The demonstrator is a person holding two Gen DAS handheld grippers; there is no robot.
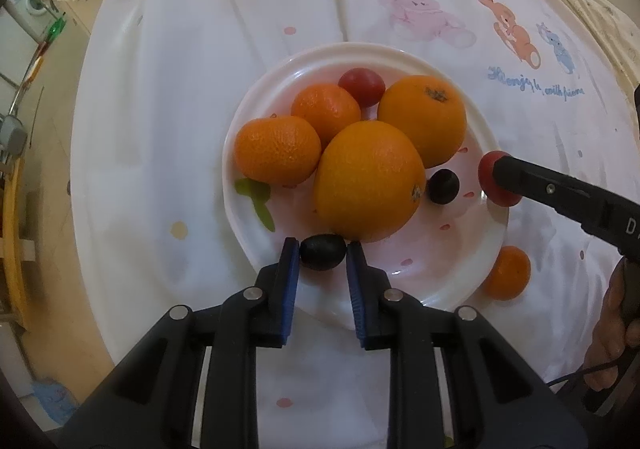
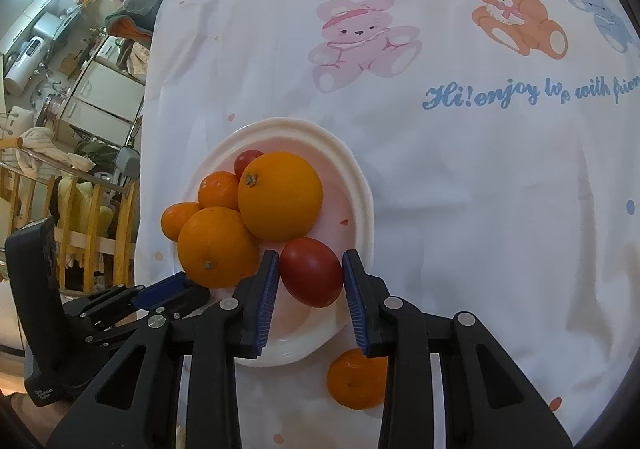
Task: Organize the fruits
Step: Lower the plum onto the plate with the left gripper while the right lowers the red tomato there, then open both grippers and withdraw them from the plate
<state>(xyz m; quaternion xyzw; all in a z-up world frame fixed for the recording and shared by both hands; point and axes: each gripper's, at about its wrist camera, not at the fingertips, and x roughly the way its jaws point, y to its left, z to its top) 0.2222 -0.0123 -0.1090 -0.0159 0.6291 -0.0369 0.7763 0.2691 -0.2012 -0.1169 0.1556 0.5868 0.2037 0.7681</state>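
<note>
A white plate (image 1: 460, 277) holds two big oranges (image 1: 368, 181), two mandarins (image 1: 278, 151), a red tomato (image 1: 362, 86) and a dark grape (image 1: 443, 186). My left gripper (image 1: 322, 251) is shut on a second dark grape (image 1: 322, 252) above the plate's near rim. My right gripper (image 2: 310, 269) is shut on a red tomato (image 2: 312, 272) over the plate (image 2: 360, 185); it shows in the left view (image 1: 496, 179) too. One mandarin (image 2: 354, 379) lies on the cloth beside the plate, also in the left view (image 1: 508, 273).
The round table carries a white cloth printed with bears (image 2: 360, 37) and blue lettering. Beyond the table's left edge are a wooden rail (image 2: 104, 217), cabinets and household clutter. A hand (image 1: 616, 329) holds the right gripper at the right border.
</note>
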